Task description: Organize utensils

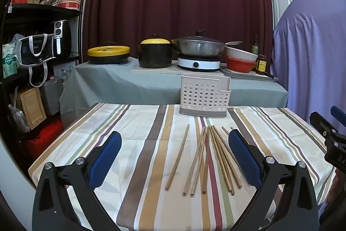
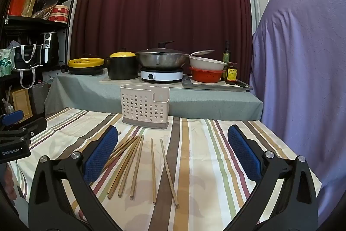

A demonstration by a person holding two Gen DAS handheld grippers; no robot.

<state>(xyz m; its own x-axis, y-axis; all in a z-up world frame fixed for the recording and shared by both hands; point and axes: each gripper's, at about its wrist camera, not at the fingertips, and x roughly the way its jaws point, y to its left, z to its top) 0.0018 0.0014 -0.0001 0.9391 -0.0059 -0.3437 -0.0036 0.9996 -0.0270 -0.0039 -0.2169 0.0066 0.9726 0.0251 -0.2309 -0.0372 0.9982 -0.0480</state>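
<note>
Chopsticks (image 1: 205,159) lie lengthwise toward holder (image 1: 204,95); both grippers' fingers (image 1: 106,157) spread wide, empty.

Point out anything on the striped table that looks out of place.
The wooden chopsticks lie loose and fanned on the tablecloth, some crossing, one apart from the bundle, while the perforated holder behind them shows none. Nothing looks spilled or broken.

Lighting the room evenly and softly, casting only faint shadows beside the chopsticks (image 1: 203,159) on the tablecloth (image 1: 138,144). Glinting weakly off the wok (image 2: 161,58). Bending straight lines strongly toward the dark, vignetted corners; staying sharp at centre, softening slightly at the edges.
</note>
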